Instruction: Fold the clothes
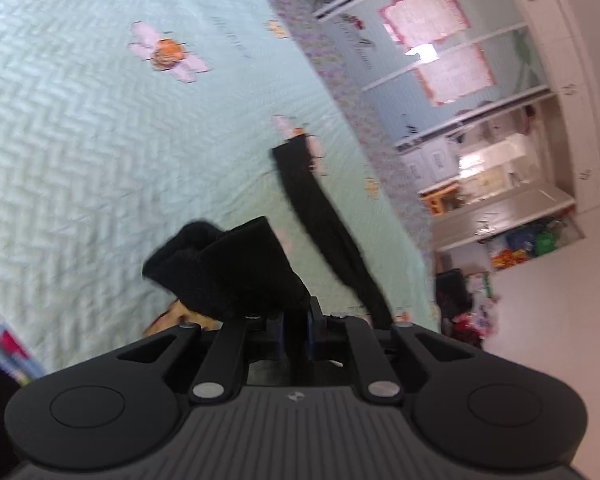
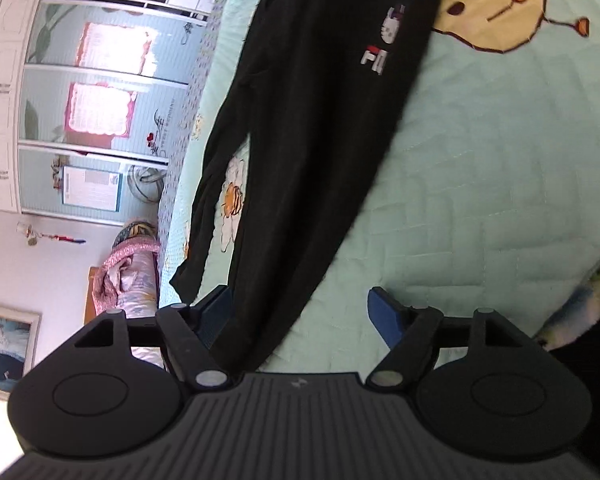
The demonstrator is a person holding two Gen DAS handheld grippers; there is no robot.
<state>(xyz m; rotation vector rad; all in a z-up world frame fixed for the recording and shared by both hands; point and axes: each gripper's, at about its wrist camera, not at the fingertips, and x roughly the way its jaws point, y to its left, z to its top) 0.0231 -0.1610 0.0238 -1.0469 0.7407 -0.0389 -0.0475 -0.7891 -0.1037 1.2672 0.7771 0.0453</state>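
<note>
Left wrist view: left tool (image 1: pixel 298 322) pinched shut on a bunched end of the black trousers (image 1: pixel 228 272), lifted off the bed (image 1: pixel 80 140); one leg trails ahead and rightward. Right wrist view: right tool (image 2: pixel 300 316) gapes, holding nothing; trousers (image 2: pixel 308 128) lie lengthwise straight ahead, the near leg running between its pads, nearest this hand.

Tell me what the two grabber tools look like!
Both look alike. The left gripper and right gripper have a grey ribbed body, two big black round discs, black link bars with silver pins, and blue pads on the jaws. A small logo sits on the grey part.
</note>
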